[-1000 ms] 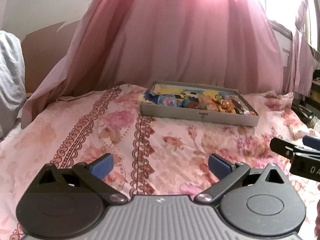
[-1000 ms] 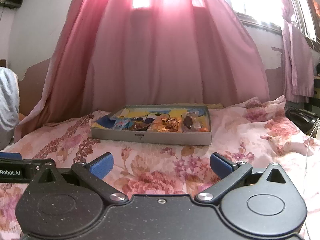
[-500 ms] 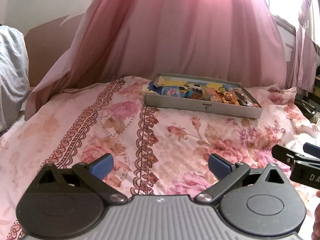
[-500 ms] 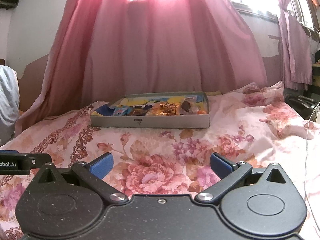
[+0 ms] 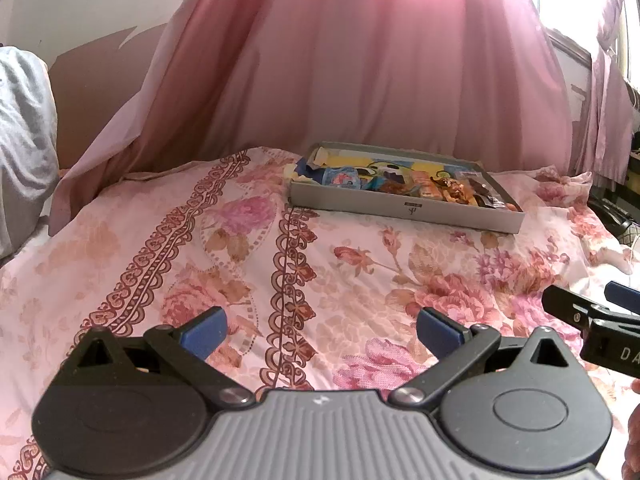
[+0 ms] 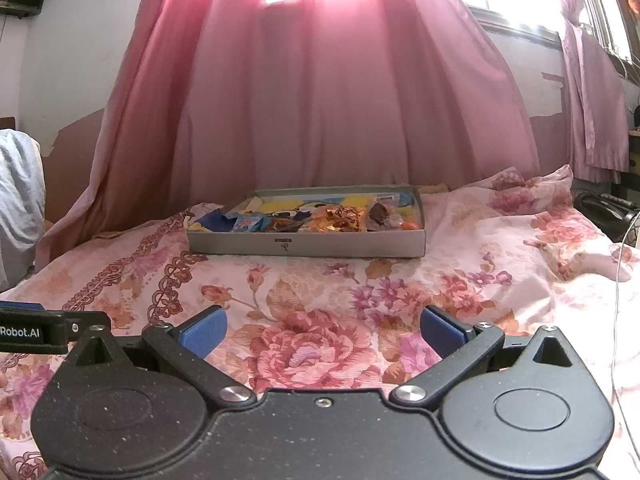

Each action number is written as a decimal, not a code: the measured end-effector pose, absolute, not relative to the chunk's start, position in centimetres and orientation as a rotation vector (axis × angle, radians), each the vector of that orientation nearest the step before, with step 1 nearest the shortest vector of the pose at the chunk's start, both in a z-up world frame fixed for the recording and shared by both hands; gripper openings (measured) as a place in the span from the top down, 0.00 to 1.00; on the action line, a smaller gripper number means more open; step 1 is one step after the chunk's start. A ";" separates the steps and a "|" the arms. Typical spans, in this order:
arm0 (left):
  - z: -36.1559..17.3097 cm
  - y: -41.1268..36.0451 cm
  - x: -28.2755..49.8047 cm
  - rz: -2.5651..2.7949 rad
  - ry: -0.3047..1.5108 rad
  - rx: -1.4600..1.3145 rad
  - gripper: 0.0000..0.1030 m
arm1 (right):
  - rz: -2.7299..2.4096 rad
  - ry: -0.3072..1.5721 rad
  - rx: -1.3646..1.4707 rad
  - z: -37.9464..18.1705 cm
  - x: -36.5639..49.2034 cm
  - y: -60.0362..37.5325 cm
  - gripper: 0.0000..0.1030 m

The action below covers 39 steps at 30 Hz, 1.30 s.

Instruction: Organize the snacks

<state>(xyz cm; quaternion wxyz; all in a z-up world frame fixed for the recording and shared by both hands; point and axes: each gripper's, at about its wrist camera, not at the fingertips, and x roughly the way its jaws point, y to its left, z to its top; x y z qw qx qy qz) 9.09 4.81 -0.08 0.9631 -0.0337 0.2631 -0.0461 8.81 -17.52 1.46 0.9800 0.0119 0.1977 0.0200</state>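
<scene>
A shallow grey box [image 6: 306, 242] lies flat on a bed covered by a pink flowered sheet [image 6: 312, 312], near the far edge of the bed and just in front of a long pink curtain [image 6: 332, 92] lit from behind by a window. The snacks [image 6: 320, 216] are heaped inside the box: blue wrappers [image 6: 240, 222] toward its left end, shiny golden-brown packets [image 6: 342, 216] about the middle, a dark packet [image 6: 378, 212] and something small and orange [image 6: 408, 225] toward its right end, all over a yellow printed lining. From the left wrist view the same box [image 5: 404, 208] sits off to the right and at a slant. The left gripper [image 5: 318, 334] is released, its blue-padded fingers [image 5: 202, 336] spread wide over bare sheet well short of the box, with nothing between them. The right gripper [image 6: 320, 332] is likewise released and empty, its blue pads [image 6: 442, 334] wide apart, pointing straight at the near wall of the box but well apart from it. The two grippers are side by side, each showing at the edge of the other's view. To the left of the box, beyond the bed's edge, hangs grey cloth [image 5: 24, 140]; to the right of it, past the bed, lies a dark object [image 6: 604, 210] that is too blurred to identify.
</scene>
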 end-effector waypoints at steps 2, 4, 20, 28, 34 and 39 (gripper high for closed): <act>-0.1 4.8 9.1 -0.093 0.534 -0.068 0.00 | 0.042 0.397 0.022 1.5 8.8 -17.5 0.01; -0.1 4.8 9.1 -0.093 0.537 -0.071 0.00 | 0.045 0.396 0.021 1.5 8.7 -17.5 0.01; -0.3 5.0 8.9 -0.083 0.543 -0.085 0.00 | 0.052 0.400 0.019 1.4 8.6 -17.4 0.01; -0.3 5.1 8.9 -0.085 0.544 -0.084 0.00 | 0.052 0.400 0.019 1.4 8.6 -17.4 0.01; -0.3 5.1 8.9 -0.086 0.544 -0.084 0.00 | 0.052 0.400 0.019 1.4 8.6 -17.4 0.01; -0.4 5.1 8.9 -0.085 0.544 -0.083 0.00 | 0.051 0.401 0.019 1.4 8.6 -17.3 0.01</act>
